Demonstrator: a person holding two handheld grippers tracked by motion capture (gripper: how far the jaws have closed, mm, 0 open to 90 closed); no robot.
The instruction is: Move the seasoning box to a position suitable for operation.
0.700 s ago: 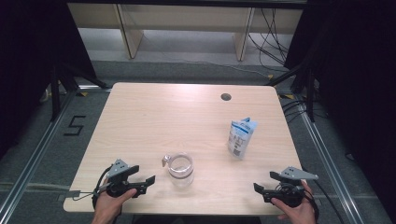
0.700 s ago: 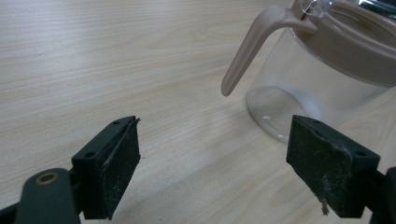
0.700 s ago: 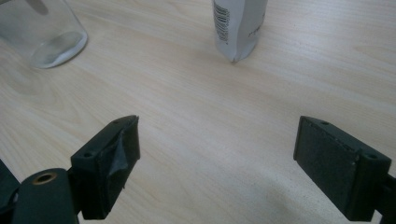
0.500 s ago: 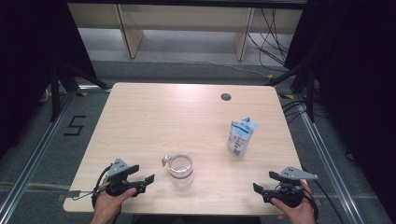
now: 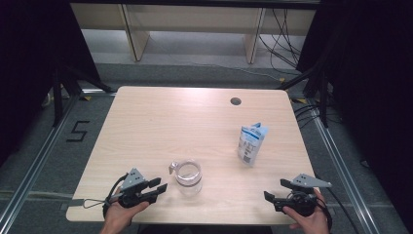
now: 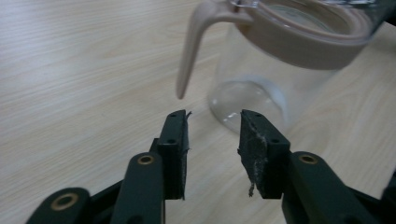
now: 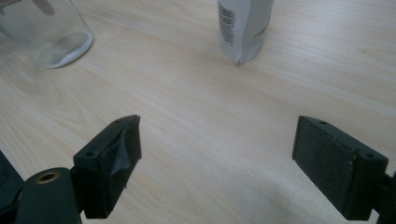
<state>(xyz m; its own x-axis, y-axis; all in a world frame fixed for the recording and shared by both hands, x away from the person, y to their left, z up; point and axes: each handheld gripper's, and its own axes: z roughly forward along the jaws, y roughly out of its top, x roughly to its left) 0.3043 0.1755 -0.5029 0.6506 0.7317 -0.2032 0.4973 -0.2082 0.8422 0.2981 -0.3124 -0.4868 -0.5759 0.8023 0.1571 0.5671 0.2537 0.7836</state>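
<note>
Both grippers empty, low at near table edge.
Left gripper (image 5: 158,186) jaws part-open beside glass jug (image 5: 188,176), jug top cropped in left gripper view; right gripper (image 5: 276,191) wide open, carton (image 5: 252,143) top cropped.

clear glass jug (image 6: 280,70) with a beige plastic collar and curved beige handle sits on the pale wood-grain table (image 6: 70,60); left gripper (image 6: 214,135) just in front of the jug, black jaws parted, nothing between them, handle tip hanging just above
</note>
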